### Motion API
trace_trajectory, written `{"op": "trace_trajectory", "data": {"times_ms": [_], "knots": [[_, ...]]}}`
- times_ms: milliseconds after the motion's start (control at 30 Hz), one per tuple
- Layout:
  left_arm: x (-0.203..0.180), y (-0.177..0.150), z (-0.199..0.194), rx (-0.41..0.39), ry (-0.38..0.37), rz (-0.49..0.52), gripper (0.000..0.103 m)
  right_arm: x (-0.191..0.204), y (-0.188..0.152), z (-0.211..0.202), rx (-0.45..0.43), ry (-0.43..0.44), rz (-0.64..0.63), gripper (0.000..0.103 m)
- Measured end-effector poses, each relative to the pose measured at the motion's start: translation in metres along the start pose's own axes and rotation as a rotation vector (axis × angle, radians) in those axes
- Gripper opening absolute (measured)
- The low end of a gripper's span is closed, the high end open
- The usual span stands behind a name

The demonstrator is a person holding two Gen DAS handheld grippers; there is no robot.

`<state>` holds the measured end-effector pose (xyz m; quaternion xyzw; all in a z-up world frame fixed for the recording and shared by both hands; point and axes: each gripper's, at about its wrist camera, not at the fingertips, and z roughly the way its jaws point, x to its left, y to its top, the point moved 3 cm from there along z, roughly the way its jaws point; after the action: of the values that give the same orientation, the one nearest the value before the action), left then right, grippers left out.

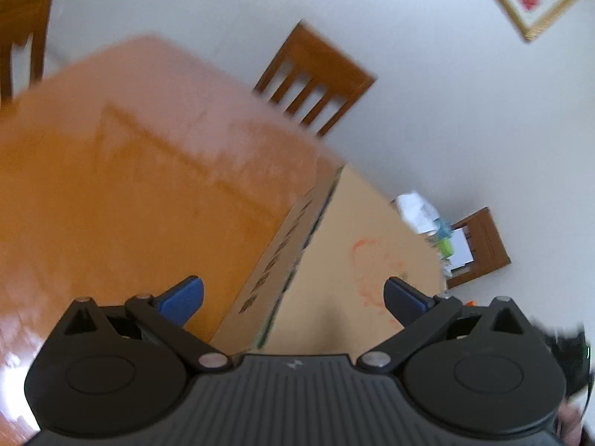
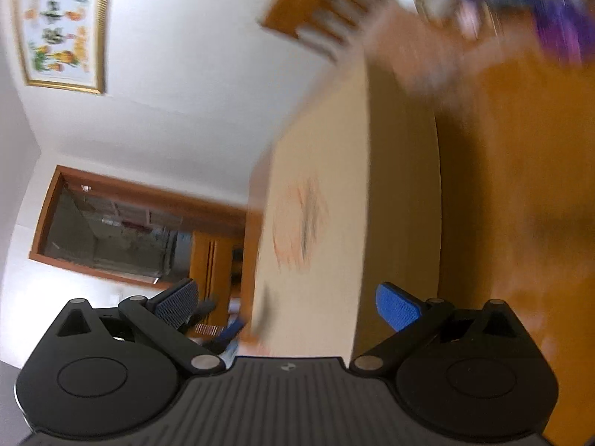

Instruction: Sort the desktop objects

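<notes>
In the left wrist view, our left claw [image 1: 293, 297] hangs released, its 2 blue pads spread with nothing between them, above the glossy orange-brown wooden bench [image 1: 122, 186]. A pale tan cardboard box [image 1: 334, 260] with printed sides stands at the bench's right edge, and a blurred heap of white papers and green items [image 1: 431, 223] lies beyond it at the far corner.

In the right wrist view, our right claw [image 2: 288, 304] is likewise released and empty, with the box [image 2: 319, 186] ahead and smeared blue and purple desktop objects [image 2: 539, 7] at the far edge.

Blur hides whether anything is sorted; we judge those far heaps are what remains.
</notes>
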<state>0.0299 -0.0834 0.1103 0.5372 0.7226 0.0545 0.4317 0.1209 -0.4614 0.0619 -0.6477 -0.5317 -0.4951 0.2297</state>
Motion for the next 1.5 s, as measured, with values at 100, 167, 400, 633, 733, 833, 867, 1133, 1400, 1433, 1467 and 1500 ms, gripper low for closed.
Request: {"op": "trace_trajectory", "data": {"times_ms": [100,167,400,633,733,833,867,1133,1400,1433,1467,1500], "knots": [[-0.027,-0.008,-0.008,-0.002,0.02,0.138,0.102,0.006,0.028,-0.007,-0.069,-0.039,-0.042,0.103],[-0.046,-0.019,-0.007,-0.007,0.034,0.276,0.102,0.002,0.043,0.0,-0.063,-0.085,-0.05,0.103],[-0.013,-0.008,0.019,0.04,-0.081,0.062,0.102,-0.017,0.008,0.015,0.118,-0.053,0.02,0.103],[0.002,-0.003,0.055,0.16,-0.183,-0.063,0.102,-0.025,-0.022,0.037,0.149,0.012,0.076,0.103],[0.0,-0.004,0.059,0.184,-0.182,-0.051,0.102,-0.026,-0.022,0.041,0.142,0.018,0.094,0.103],[-0.006,-0.004,0.06,0.199,-0.166,-0.019,0.102,-0.025,-0.022,0.044,0.144,0.006,0.083,0.103],[-0.008,-0.004,0.061,0.202,-0.159,-0.006,0.102,-0.024,-0.021,0.045,0.148,-0.002,0.068,0.103],[-0.038,0.011,0.01,0.013,-0.085,0.109,0.102,-0.013,0.031,-0.003,-0.083,-0.01,-0.025,0.103],[-0.077,-0.05,0.028,0.178,-0.178,0.241,0.102,-0.011,0.105,0.058,-0.094,0.094,-0.006,0.103],[-0.075,-0.054,0.031,0.182,-0.175,0.242,0.102,-0.015,0.109,0.069,-0.086,0.103,0.013,0.103],[-0.075,-0.056,0.031,0.177,-0.174,0.245,0.102,-0.019,0.112,0.08,-0.077,0.112,0.032,0.103],[-0.074,-0.058,0.031,0.173,-0.173,0.247,0.102,-0.023,0.116,0.091,-0.069,0.121,0.052,0.103]]}}
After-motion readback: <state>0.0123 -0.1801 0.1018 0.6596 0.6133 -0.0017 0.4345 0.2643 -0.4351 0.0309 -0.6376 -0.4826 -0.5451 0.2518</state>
